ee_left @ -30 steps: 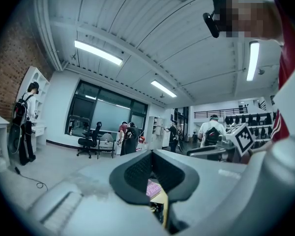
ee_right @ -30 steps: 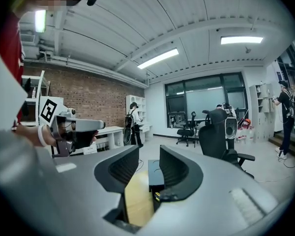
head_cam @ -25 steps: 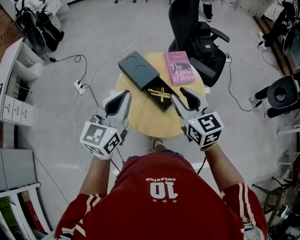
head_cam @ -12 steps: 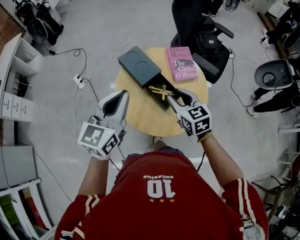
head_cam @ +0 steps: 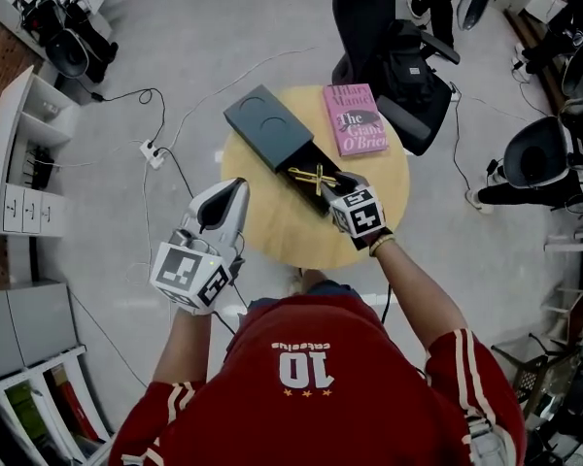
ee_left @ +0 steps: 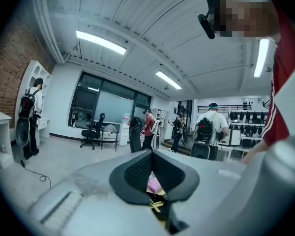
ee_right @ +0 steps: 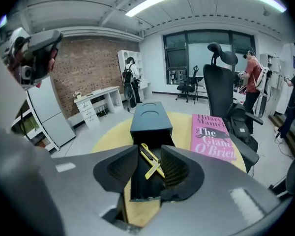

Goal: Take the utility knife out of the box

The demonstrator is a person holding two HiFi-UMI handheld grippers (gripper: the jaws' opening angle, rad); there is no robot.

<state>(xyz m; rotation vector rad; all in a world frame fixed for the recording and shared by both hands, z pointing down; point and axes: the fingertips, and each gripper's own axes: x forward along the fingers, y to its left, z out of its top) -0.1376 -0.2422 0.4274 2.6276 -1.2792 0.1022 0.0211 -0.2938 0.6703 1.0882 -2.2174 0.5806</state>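
Observation:
A dark box (head_cam: 261, 124) lies on the round wooden table (head_cam: 272, 226), its drawer (head_cam: 304, 191) pulled out toward me. A yellow utility knife (head_cam: 316, 177) rests in the drawer, crossed over another yellow piece. My right gripper (head_cam: 336, 184) hangs low over the drawer's near end, open. In the right gripper view the knife (ee_right: 148, 157) shows between the spread jaws of the right gripper (ee_right: 148, 150), untouched, with the box (ee_right: 150, 118) behind it. My left gripper (head_cam: 235, 188) is shut and empty, held off the table's left edge. In its own view the left gripper (ee_left: 152, 154) frames the drawer far below.
A pink book (head_cam: 355, 117) lies at the table's back right, next to the box. A black office chair with a backpack (head_cam: 394, 61) stands just behind the table. Cables and a power strip (head_cam: 155, 155) run across the floor at left, near white shelves (head_cam: 24, 153).
My right gripper has dropped and moved in toward the drawer, from near my body to just over the knife. The left gripper has sunk only a little.

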